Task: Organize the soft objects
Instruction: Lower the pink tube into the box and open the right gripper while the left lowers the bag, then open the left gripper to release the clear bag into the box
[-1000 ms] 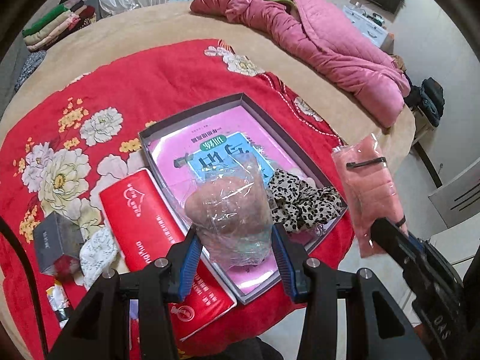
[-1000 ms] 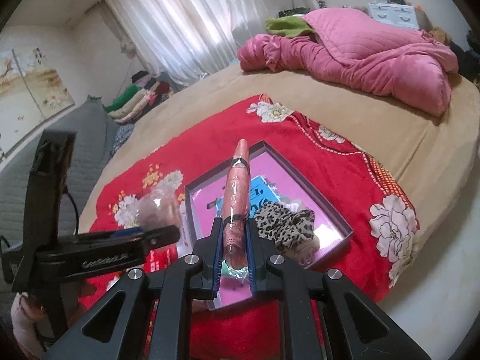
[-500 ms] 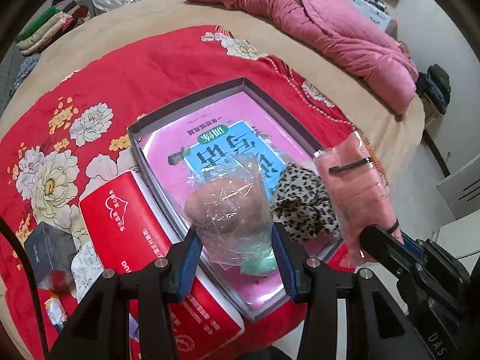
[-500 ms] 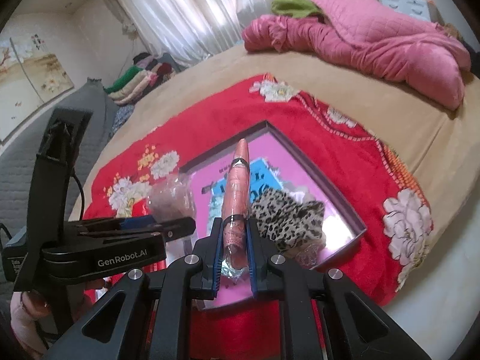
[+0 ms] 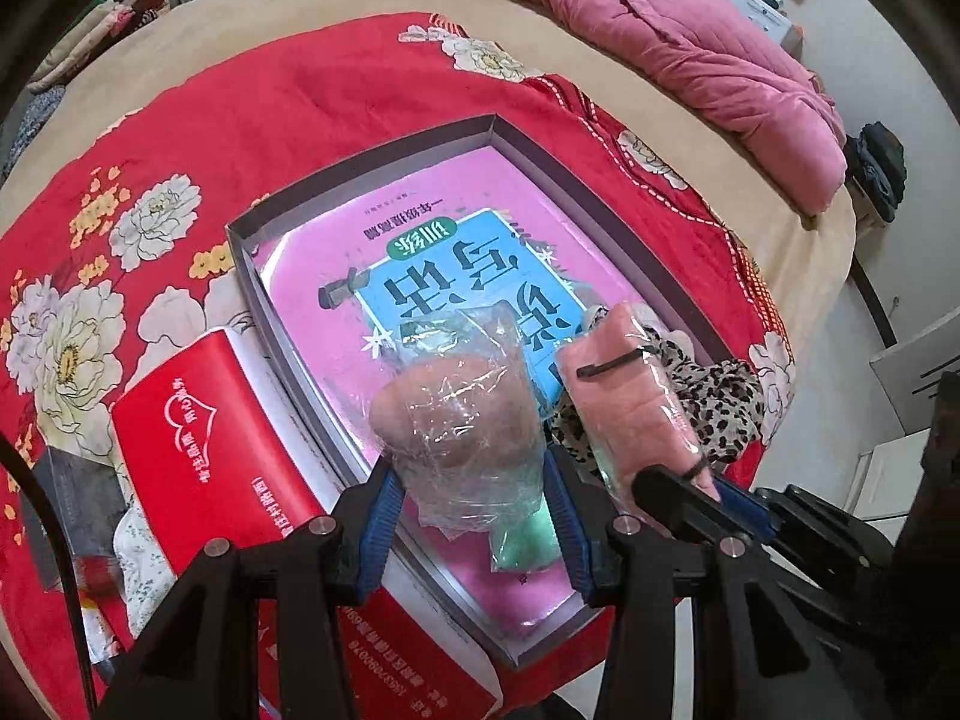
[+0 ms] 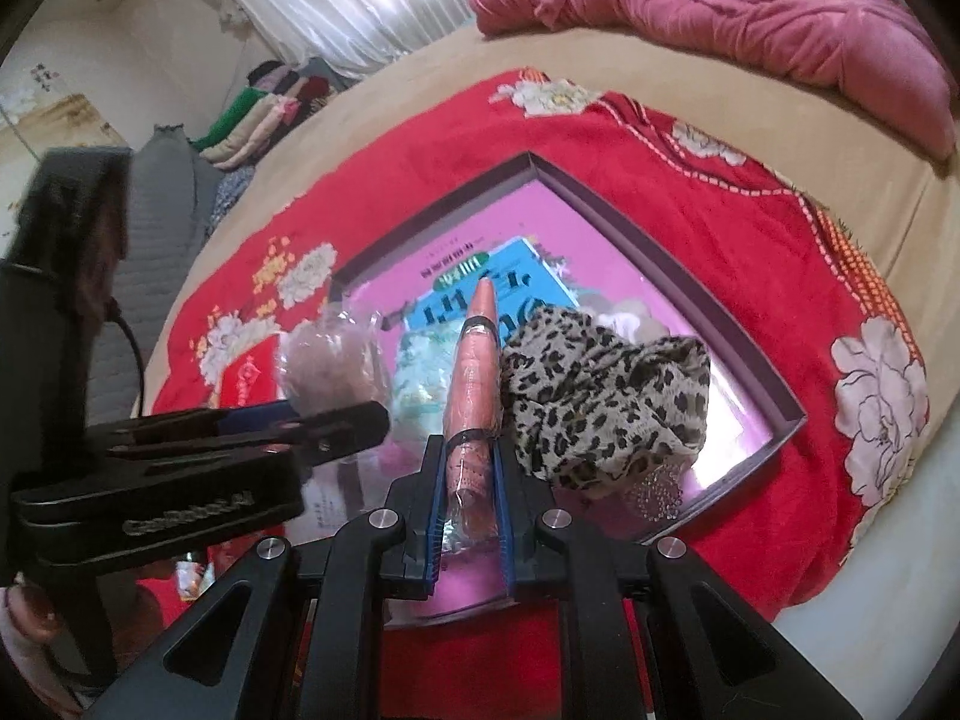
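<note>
Both tools are matte black plastic. The left gripper (image 5: 471, 516) has two angular fingers with triangular cut-outs, blue ribbed pads (image 5: 377, 516) on their inner faces, and a silver round screw behind each pad. The right gripper (image 6: 471, 516) is built alike, with four silver screws behind its blue pads (image 6: 433, 531). Embossed lettering, too blurred to read, marks the left gripper's side, where a black cable enters the housing behind the fingers.

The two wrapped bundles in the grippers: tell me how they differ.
The brownish bundle in the left gripper is rounded and lumpy in crinkled loose plastic; the pink bundle in the right gripper is flat, narrow, and ringed by black bands. The left jaws stand wide, the right nearly together. Both are held over the box.
</note>
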`<state>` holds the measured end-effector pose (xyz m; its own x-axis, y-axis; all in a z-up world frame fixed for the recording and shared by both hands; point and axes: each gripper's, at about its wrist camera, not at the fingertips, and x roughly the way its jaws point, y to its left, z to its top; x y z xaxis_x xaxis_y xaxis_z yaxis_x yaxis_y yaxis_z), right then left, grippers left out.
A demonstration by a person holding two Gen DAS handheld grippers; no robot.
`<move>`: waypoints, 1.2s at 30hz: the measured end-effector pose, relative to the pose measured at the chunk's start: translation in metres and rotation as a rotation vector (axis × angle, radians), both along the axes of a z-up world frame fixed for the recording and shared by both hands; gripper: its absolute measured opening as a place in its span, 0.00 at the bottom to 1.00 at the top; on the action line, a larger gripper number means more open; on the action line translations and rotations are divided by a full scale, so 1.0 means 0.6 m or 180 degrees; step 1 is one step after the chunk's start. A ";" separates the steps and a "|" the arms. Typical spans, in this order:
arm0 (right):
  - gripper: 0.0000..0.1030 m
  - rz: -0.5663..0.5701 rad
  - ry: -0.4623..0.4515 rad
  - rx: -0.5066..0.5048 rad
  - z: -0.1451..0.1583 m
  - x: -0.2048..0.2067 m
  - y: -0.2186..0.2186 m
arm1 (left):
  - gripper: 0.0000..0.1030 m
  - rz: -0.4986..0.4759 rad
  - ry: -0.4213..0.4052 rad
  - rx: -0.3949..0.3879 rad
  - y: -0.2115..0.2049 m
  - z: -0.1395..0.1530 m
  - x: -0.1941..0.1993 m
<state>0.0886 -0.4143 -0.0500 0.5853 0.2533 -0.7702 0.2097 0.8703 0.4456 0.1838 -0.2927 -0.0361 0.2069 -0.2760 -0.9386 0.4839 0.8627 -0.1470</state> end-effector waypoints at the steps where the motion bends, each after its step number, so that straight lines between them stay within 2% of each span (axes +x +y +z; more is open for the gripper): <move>1: 0.16 -0.0014 0.0011 -0.0011 -0.002 0.001 -0.001 | 0.46 -0.0006 0.0001 0.0004 -0.001 -0.002 0.001; 6: 0.16 -0.0085 0.0056 0.0021 -0.016 0.009 -0.011 | 0.46 -0.0010 0.0054 0.0023 -0.007 -0.012 0.004; 15: 0.17 -0.0105 0.0199 -0.0262 -0.034 0.019 -0.010 | 0.46 -0.0037 0.0115 0.0062 -0.014 -0.027 0.004; 21: 0.27 -0.0129 0.0170 -0.0314 -0.027 0.015 -0.013 | 0.46 -0.0036 0.0144 0.0087 -0.018 -0.035 0.007; 32: 0.32 -0.0149 0.0033 -0.0389 0.013 -0.014 -0.022 | 0.47 -0.0021 0.0187 0.0110 -0.022 -0.040 0.015; 36: 0.41 -0.0235 -0.0019 -0.0341 0.031 -0.025 -0.035 | 0.47 -0.0005 0.0201 0.0072 -0.019 -0.039 0.014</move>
